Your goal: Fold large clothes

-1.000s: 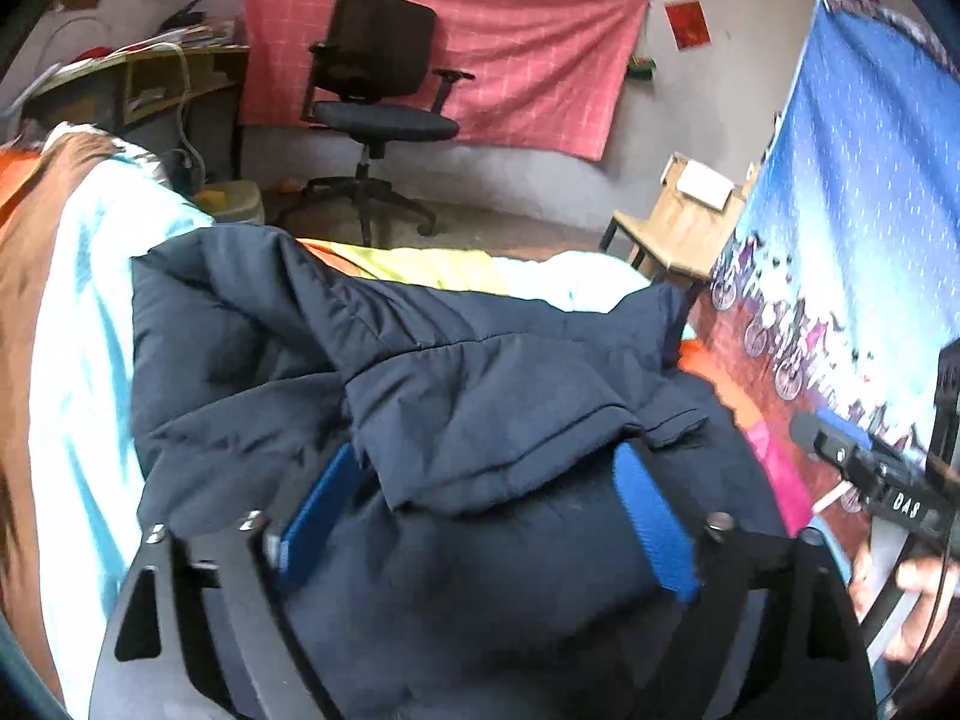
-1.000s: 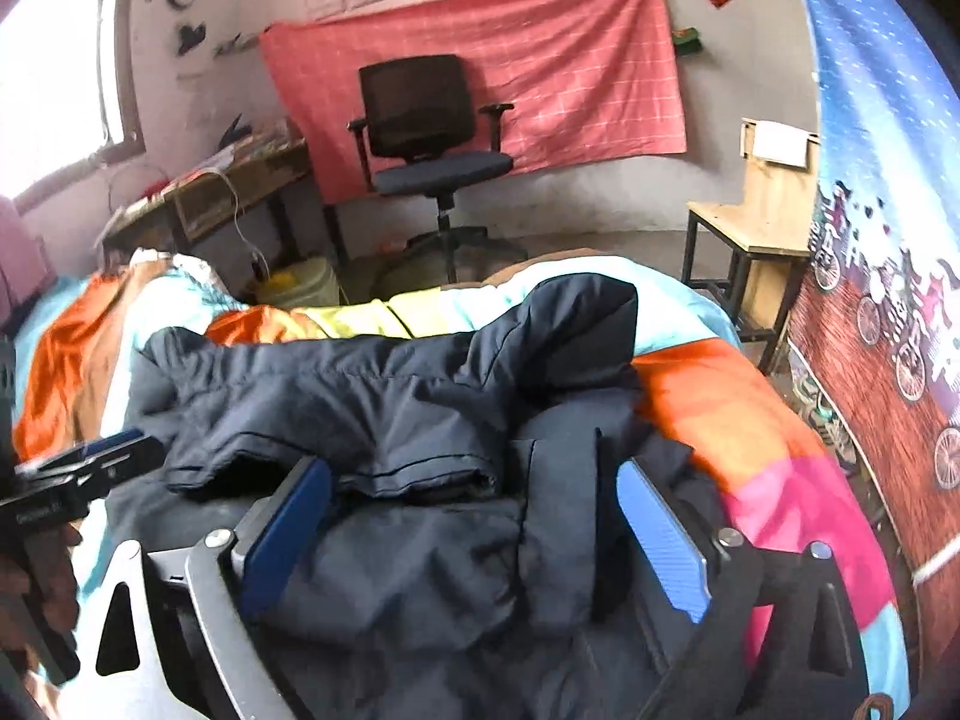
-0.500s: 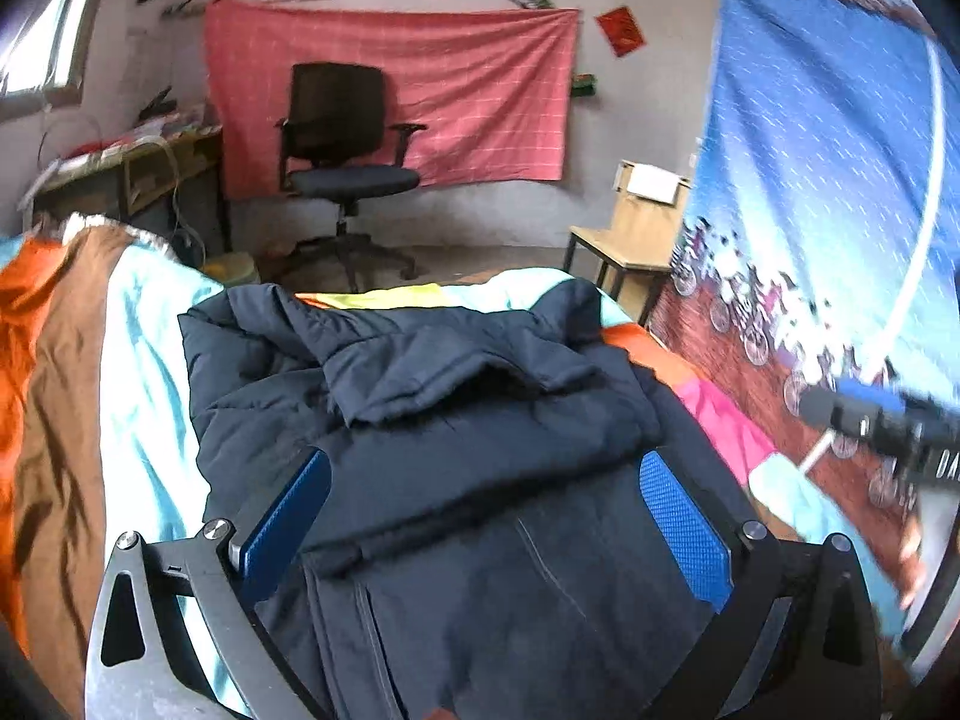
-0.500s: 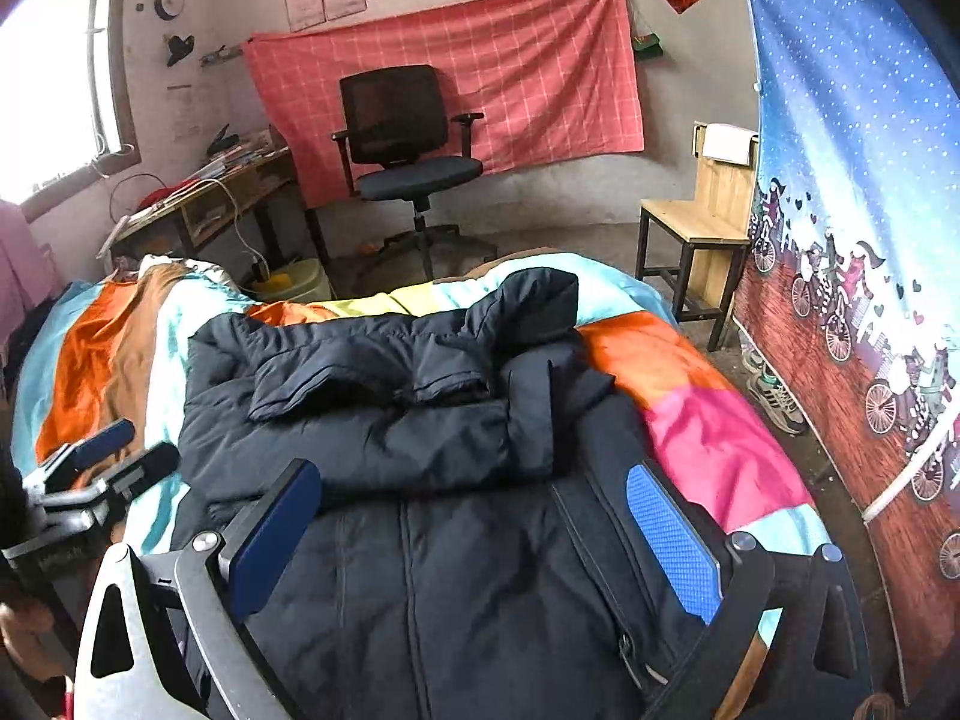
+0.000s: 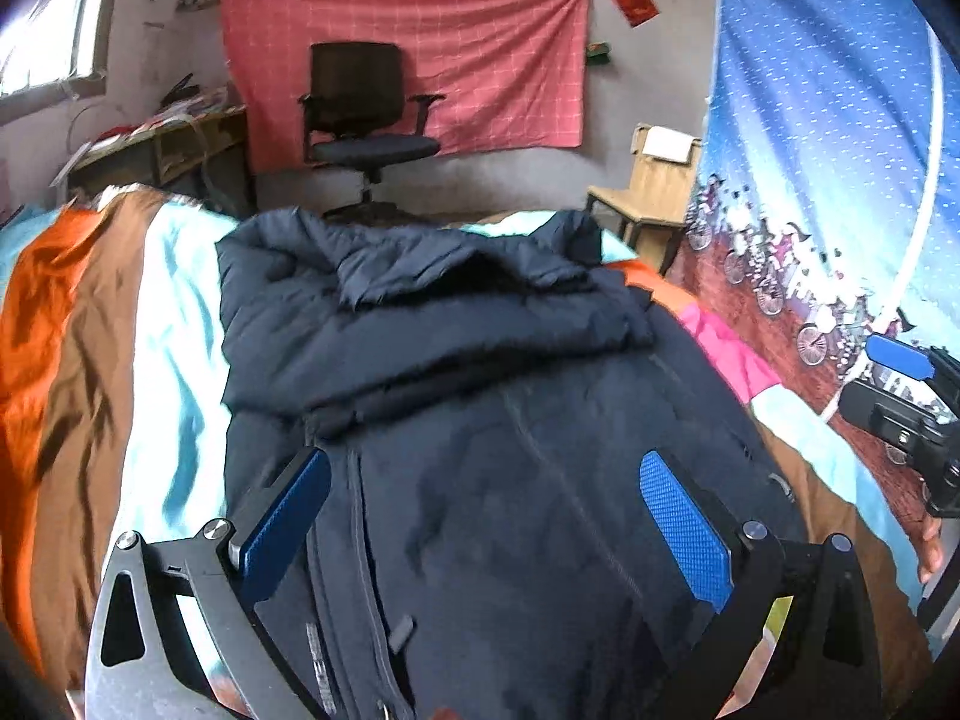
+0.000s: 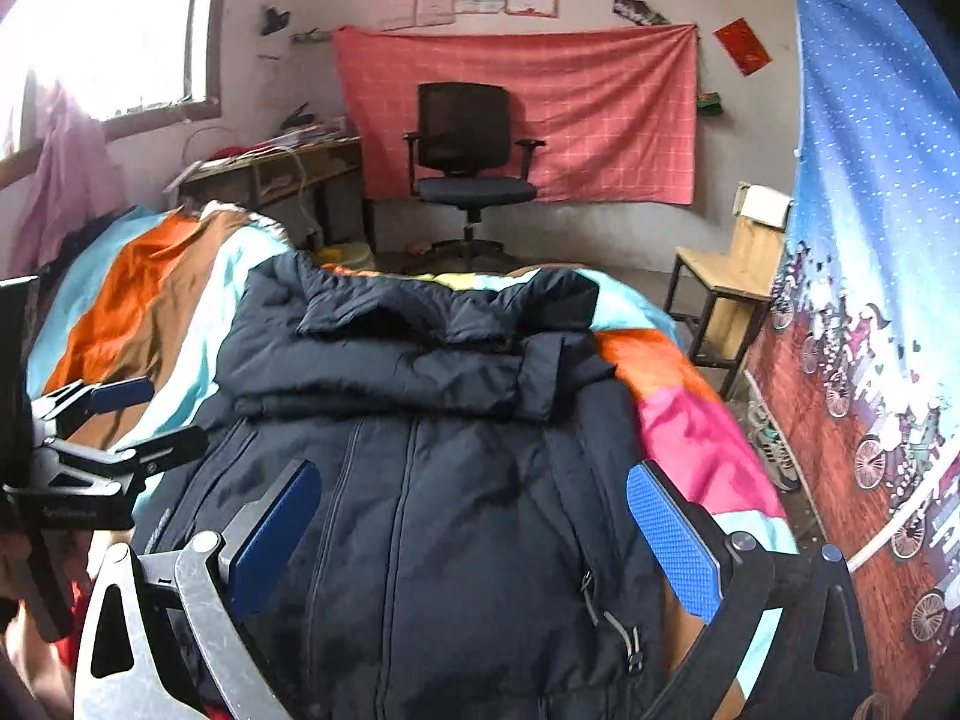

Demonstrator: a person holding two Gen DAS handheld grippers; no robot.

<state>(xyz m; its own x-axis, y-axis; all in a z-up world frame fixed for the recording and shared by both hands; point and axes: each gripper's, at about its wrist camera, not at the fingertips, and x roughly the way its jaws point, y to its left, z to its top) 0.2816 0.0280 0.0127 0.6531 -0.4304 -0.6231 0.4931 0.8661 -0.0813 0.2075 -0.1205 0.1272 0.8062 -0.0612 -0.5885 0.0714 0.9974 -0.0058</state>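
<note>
A large dark navy padded jacket (image 5: 480, 420) lies lengthwise on the bed, also in the right wrist view (image 6: 420, 480). Both sleeves are folded across its far chest part as a thick band (image 6: 396, 366). Its zipped front faces up. My left gripper (image 5: 483, 498) is open and empty, held above the jacket's near half. My right gripper (image 6: 471, 516) is open and empty, also above the near half. Each gripper shows at the edge of the other's view: the right one (image 5: 900, 378), the left one (image 6: 120, 420).
The bed has a striped cover (image 6: 150, 300) of orange, brown, light blue and pink. Beyond it stand a black office chair (image 6: 468, 162), a cluttered desk (image 6: 270, 168) at left and a small wooden chair (image 6: 732, 276) at right. A blue patterned curtain (image 6: 870, 240) hangs along the right.
Both grippers have pulled back from the folded sleeves toward the jacket's near end and risen. The jacket now shows whole, with the sleeves left lying across its chest.
</note>
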